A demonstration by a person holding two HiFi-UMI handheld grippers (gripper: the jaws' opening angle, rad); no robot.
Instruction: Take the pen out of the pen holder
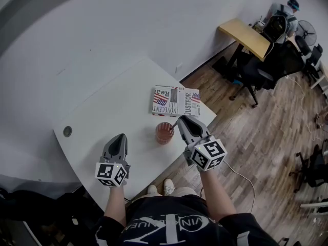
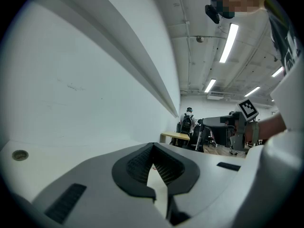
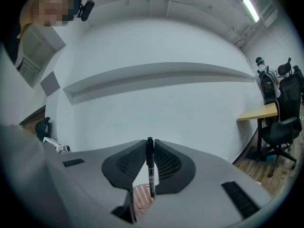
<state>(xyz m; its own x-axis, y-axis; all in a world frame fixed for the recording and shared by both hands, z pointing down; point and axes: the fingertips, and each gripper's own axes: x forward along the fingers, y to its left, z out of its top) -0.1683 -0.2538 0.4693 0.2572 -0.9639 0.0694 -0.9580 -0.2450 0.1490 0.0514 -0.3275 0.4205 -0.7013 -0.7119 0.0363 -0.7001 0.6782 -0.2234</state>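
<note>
The pen (image 3: 150, 170), judged light, stiff and smooth, is clamped upright near its top in the right claw (image 3: 150, 144), its lower end at the mouth of the holder (image 3: 141, 197) on the desk (image 1: 102, 111). A firm pinch should be enough to hold it. The left claw (image 2: 152, 148) is closed and empty.

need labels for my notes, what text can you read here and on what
"JUSTFOR" and "Rea": on the flag-printed book; its other words are too blurred.
Big letters on the black shirt: not legible.
Print on the pen: too small.
</note>
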